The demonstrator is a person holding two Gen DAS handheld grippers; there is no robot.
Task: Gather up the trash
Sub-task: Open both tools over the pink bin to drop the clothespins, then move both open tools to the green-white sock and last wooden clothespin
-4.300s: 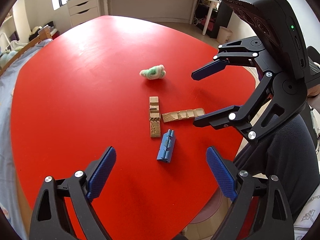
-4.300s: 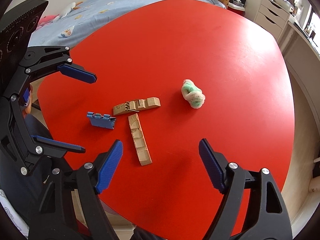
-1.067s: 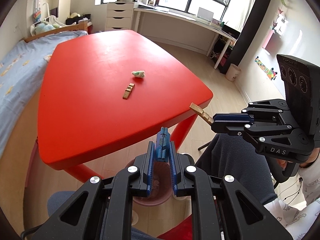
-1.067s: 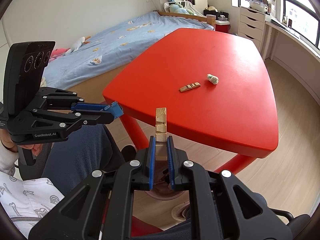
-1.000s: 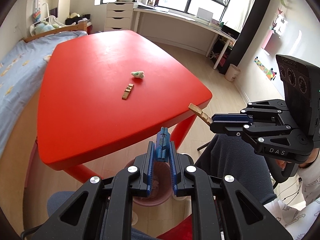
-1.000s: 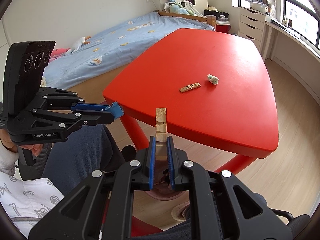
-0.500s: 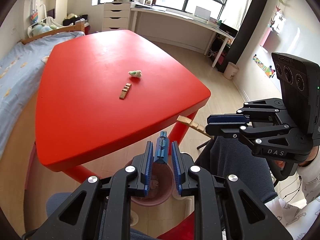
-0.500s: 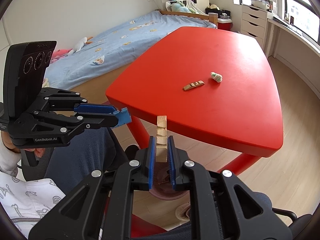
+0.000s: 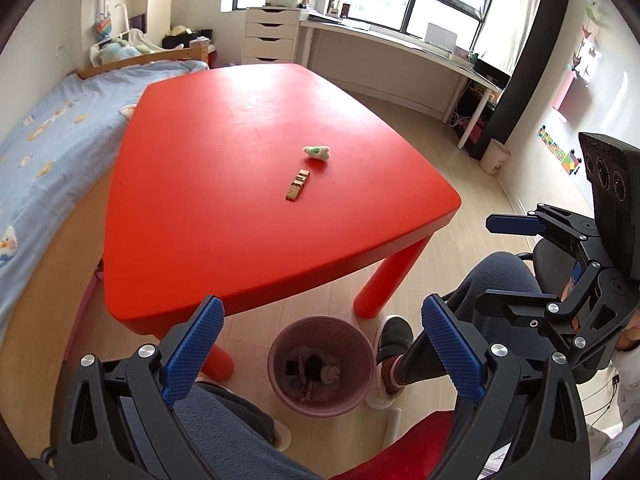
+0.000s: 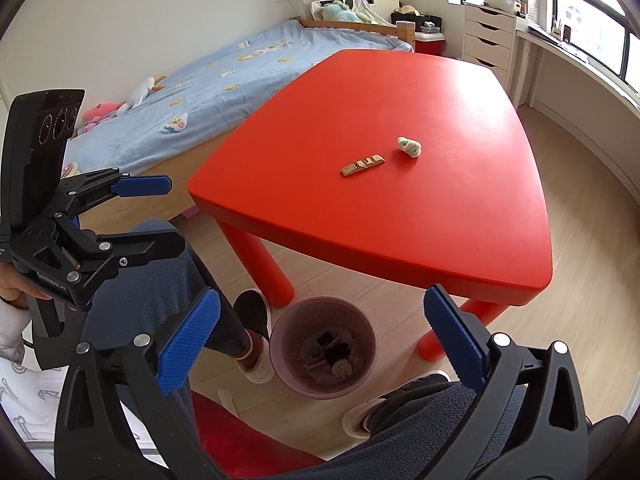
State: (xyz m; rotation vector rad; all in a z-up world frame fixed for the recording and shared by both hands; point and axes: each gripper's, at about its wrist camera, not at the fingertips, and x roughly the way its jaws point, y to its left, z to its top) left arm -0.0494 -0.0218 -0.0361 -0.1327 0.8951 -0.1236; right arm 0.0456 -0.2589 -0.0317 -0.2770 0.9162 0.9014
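Hovering over the bin [image 9: 320, 360], the left gripper [image 9: 320, 344] had its jaws spread wide with nothing between them, and the right gripper [image 10: 324, 340] hung above the same bin [image 10: 324, 354], likewise wide apart and holding nothing. The bin stood on the floor by the near edge of the red table [image 9: 224, 184], with dark scraps and a pale wad lying at its bottom. Two pieces of trash lay out on the table: a wooden clip [image 9: 297, 185] and, just beyond it but not touching, a green-white wad [image 9: 317, 152]. By my reading this was the drop-off end of one round, with roughly half the pickup left. The next move called for both grippers to rise over the table edge, reach in, and close one on the clip and one on the wad
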